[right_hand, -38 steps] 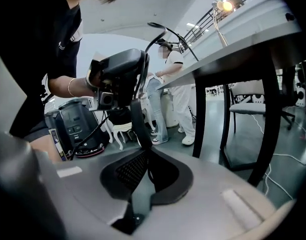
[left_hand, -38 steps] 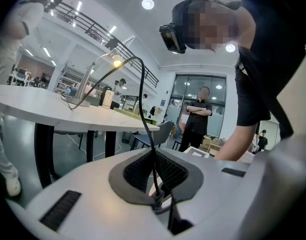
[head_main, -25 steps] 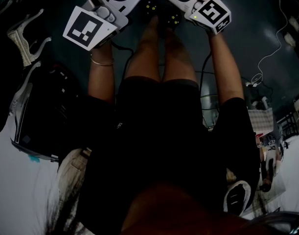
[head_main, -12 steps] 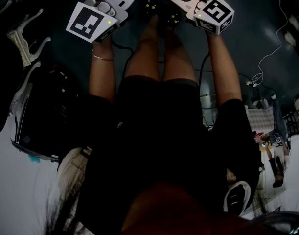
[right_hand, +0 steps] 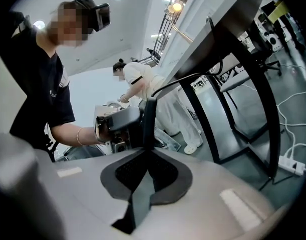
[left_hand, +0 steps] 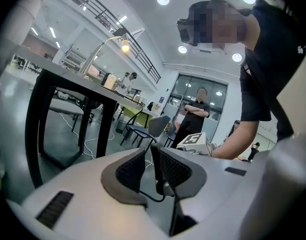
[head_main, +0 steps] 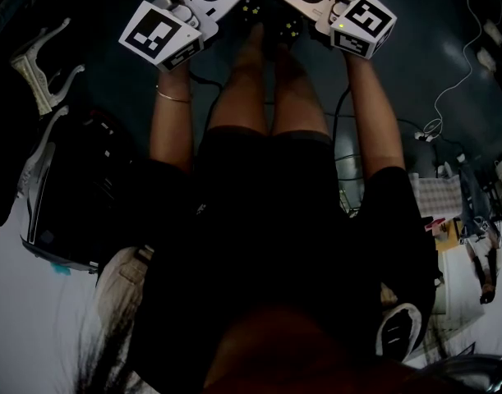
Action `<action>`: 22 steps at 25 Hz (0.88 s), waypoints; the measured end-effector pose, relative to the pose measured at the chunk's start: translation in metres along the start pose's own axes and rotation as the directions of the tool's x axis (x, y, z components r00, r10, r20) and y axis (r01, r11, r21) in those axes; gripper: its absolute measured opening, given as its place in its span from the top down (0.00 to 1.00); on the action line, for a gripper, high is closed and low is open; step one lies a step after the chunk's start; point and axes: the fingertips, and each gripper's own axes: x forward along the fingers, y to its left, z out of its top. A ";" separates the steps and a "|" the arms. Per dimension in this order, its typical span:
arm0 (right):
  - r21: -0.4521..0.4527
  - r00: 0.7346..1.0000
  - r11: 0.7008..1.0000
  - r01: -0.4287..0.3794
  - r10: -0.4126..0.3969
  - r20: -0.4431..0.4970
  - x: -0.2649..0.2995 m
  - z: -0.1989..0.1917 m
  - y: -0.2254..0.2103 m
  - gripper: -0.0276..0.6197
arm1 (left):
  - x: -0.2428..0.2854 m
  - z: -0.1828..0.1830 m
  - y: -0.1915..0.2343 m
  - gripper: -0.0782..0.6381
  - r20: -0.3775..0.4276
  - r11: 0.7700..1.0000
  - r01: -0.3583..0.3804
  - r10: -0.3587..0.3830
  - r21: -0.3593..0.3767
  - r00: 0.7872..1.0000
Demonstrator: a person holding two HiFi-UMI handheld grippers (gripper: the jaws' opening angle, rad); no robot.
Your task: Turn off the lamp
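Note:
The lamp (left_hand: 125,45) is lit, its bulb glowing on a curved neck above a black desk far off in the left gripper view. Its glow also shows in the lamp (right_hand: 177,7) at the top of the right gripper view. Both grippers hang in front of the person's legs, far from it. My left gripper (left_hand: 151,151) has a narrow gap between its pads, with nothing gripped; its marker cube (head_main: 162,35) shows in the head view. My right gripper (right_hand: 149,106) is shut and empty; its cube (head_main: 363,23) sits top right.
Black desk legs (left_hand: 40,119) and a grey chair (left_hand: 145,129) stand ahead on the left. Someone with crossed arms (left_hand: 195,109) stands farther back. A person in white (right_hand: 142,84) bends beside the desk frame (right_hand: 253,89). A power strip (right_hand: 293,166) and a white cable (head_main: 452,72) lie on the floor.
The left gripper has sunk a little and rolled, its cube shifting right in the head view. The right gripper rolled in place. A person at the far right walked on.

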 end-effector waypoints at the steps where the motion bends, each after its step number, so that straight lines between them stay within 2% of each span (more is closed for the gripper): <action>1: 0.005 1.000 1.000 -0.004 0.004 0.005 -0.001 -0.002 0.000 0.95 | 0.001 -0.002 -0.002 0.79 -0.001 1.000 0.011 -0.011 -0.026 1.000; 5: 0.028 1.000 0.999 -0.021 0.020 0.022 -0.003 -0.009 0.001 0.95 | 0.006 -0.014 -0.008 0.77 -0.023 0.990 0.053 -0.056 -0.130 0.998; 9: 0.052 1.000 0.998 -0.028 0.028 0.013 -0.004 -0.015 0.005 0.95 | 0.007 -0.022 -0.012 0.77 -0.042 0.981 0.080 -0.088 -0.179 0.995; 22: 0.050 0.999 0.998 -0.040 0.040 -0.010 -0.005 -0.026 0.008 0.95 | 0.009 -0.036 -0.025 0.75 -0.052 0.967 0.130 -0.145 -0.219 0.988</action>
